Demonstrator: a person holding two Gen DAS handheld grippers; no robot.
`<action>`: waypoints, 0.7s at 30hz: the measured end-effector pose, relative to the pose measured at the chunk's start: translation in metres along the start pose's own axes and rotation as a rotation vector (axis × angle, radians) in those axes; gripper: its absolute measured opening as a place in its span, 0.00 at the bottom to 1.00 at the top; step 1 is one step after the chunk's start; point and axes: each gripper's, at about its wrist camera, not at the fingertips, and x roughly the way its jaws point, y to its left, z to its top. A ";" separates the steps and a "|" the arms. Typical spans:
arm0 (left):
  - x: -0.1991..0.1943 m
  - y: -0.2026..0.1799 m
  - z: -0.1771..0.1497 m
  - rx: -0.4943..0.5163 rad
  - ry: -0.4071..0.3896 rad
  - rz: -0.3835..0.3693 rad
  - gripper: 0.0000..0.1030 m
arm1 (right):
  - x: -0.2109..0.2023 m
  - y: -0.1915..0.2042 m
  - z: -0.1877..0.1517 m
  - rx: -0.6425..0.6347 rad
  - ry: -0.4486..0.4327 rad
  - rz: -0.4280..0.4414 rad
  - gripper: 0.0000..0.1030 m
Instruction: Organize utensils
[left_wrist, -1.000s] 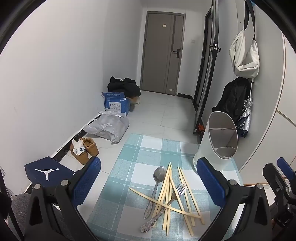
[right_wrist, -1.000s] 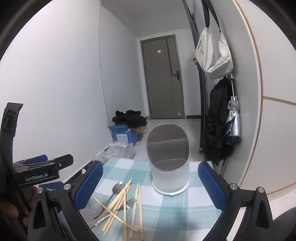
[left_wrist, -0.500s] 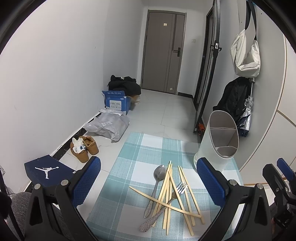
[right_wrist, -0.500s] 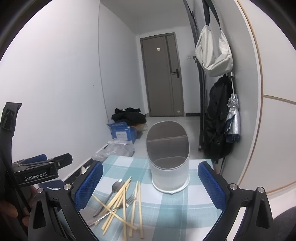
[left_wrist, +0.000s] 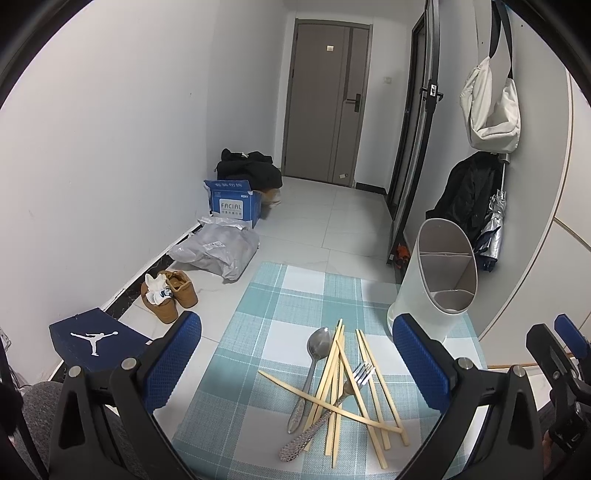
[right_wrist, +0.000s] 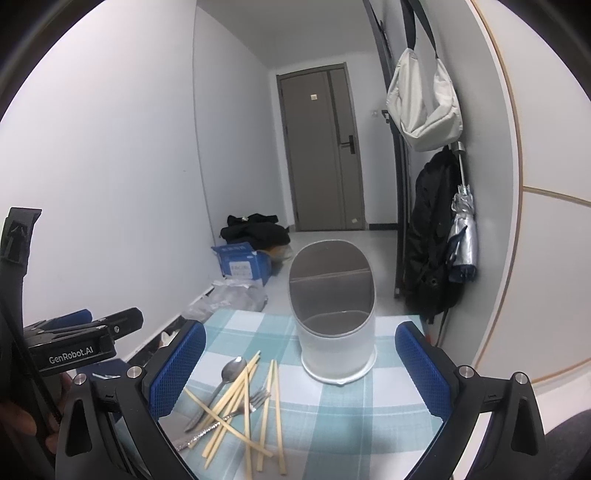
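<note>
From the left wrist, the left gripper (left_wrist: 295, 365) hangs with fingers wide apart above a heap of chopsticks (left_wrist: 341, 384), a spoon (left_wrist: 314, 354) and a fork (left_wrist: 347, 387) on the checked tabletop (left_wrist: 258, 332), the white utensil holder (left_wrist: 439, 284) standing to the right beyond them. From the right wrist, the right gripper (right_wrist: 301, 369), also spread and holding nothing, faces that holder (right_wrist: 334, 325) straight ahead, the pile (right_wrist: 240, 402) lying low and left between its fingers.

Checked teal-and-white mat (left_wrist: 280, 295) covers the support; whether floor or bench, can't tell. On it: white utensil holder (left_wrist: 436, 280) upright at far right; nearer, crossed wooden chopsticks (left_wrist: 334, 365), spoon (left_wrist: 314, 354), fork (left_wrist: 347, 387) heaped together. Tiled floor (left_wrist: 332, 229) beyond.
</note>
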 end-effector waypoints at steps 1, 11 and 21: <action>0.000 0.000 0.000 -0.001 0.001 -0.001 0.99 | 0.000 0.000 0.000 0.001 0.001 -0.001 1.00; 0.002 -0.001 -0.001 0.003 0.006 0.002 0.99 | -0.001 0.002 0.000 -0.002 0.003 -0.006 1.00; 0.003 -0.002 -0.002 0.006 0.012 0.001 0.99 | 0.000 0.001 0.000 0.002 0.010 -0.001 1.00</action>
